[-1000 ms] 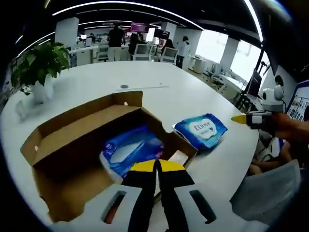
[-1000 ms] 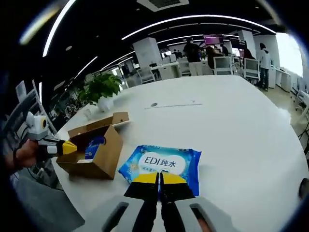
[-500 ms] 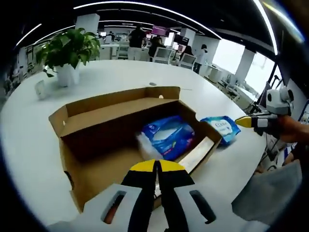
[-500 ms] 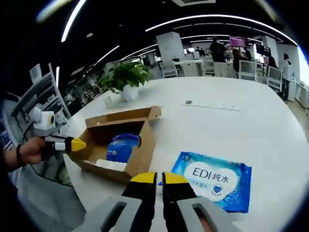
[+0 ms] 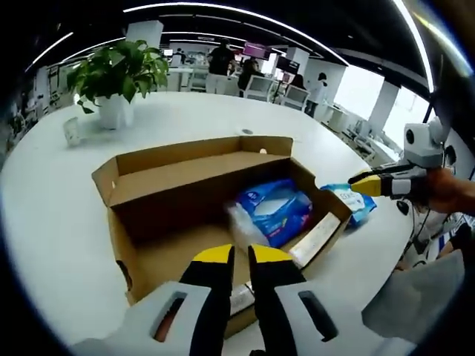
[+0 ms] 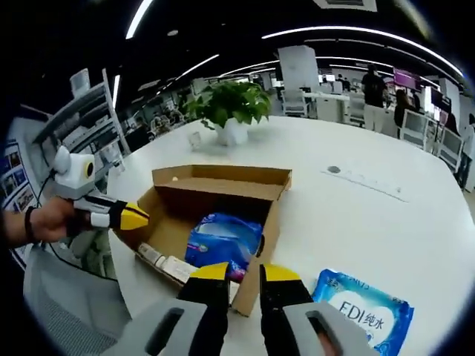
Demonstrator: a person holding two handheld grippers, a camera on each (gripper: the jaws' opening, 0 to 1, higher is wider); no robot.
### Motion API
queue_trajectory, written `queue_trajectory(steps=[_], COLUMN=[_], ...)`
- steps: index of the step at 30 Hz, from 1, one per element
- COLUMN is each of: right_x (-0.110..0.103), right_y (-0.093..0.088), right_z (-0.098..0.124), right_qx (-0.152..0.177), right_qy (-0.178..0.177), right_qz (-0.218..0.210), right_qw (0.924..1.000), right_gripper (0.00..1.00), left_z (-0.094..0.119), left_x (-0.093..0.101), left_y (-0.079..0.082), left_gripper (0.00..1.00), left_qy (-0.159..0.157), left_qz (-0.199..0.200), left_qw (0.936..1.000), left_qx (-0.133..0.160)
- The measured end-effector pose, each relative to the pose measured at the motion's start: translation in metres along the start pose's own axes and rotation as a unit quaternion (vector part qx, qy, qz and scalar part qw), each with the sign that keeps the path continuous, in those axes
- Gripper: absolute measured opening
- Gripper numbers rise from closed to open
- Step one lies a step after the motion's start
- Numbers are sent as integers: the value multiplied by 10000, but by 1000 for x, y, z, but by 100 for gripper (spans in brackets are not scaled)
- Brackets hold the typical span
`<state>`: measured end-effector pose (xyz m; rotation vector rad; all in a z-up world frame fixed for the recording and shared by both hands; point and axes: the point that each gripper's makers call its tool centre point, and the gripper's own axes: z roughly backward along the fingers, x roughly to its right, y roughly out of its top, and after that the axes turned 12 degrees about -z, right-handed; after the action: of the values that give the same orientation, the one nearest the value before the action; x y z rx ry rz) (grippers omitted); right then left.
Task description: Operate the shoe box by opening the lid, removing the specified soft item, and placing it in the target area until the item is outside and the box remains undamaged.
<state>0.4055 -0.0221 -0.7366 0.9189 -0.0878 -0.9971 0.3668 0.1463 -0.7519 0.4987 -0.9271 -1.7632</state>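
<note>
The left gripper [image 5: 234,252] has its yellow-tipped fingers [image 5: 214,255] parted by a narrow gap with nothing between them, poised over the near edge of the open shoe box [image 5: 167,189]. The right gripper [image 6: 243,271] stands the same way, slightly apart and empty, its fingers [image 6: 208,271] just above the box's near wall [image 6: 263,245].

The shoe box is plain brown cardboard, lying open on a broad white table [image 5: 52,200], its lid [image 5: 189,152] folded back on the far side. Inside, a soft blue packet [image 5: 276,208] rests toward the right end of the box in the left gripper view; in the right gripper view the same blue packet [image 6: 223,241] lies near the middle of the floor. A flat white strip-like piece [image 5: 318,237] lies along the box's right inner wall beside the packet.

Outside the box, a second blue pack of wipes [image 6: 365,315] printed with "EDI" lies flat on the table, just to the right of the box. In the left gripper view this pack [image 5: 355,204] sits beyond the box's right corner, below the other gripper held in a hand [image 5: 449,191].

A potted green plant [image 5: 119,74] stands at the far left of the table. Behind it stretch office desks, chairs and several standing people.
</note>
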Motion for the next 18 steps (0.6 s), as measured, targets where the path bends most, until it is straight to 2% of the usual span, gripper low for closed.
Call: queue_trajectory(steps=[6, 10, 12, 16, 18], right_x=[-18, -18, -20, -24, -23], right_y=[2, 8, 9, 12, 12], right_z=[-21, -34, -41, -51, -56], right_qx=[-313, -478, -631, -829, -996], right_qy=[171, 201, 220, 253, 248], right_qz=[483, 861, 1180, 1494, 1774], right_qw=[9982, 9949, 9908, 9850, 9788], right_gripper=[24, 28, 32, 36, 39], left_z=[-2, -3, -3, -4, -6], left_x=[1, 1, 0, -3, -3], left_y=[-4, -5, -6, -10, -12], left_gripper=[12, 14, 16, 18, 19], left_qy=[-9, 21, 34, 91, 90], left_qz=[-19, -33, -36, 14, 69], left_qw=[10000, 10000, 10000, 10000, 9999], left_qx=[-32, -38, -49, -28, -43])
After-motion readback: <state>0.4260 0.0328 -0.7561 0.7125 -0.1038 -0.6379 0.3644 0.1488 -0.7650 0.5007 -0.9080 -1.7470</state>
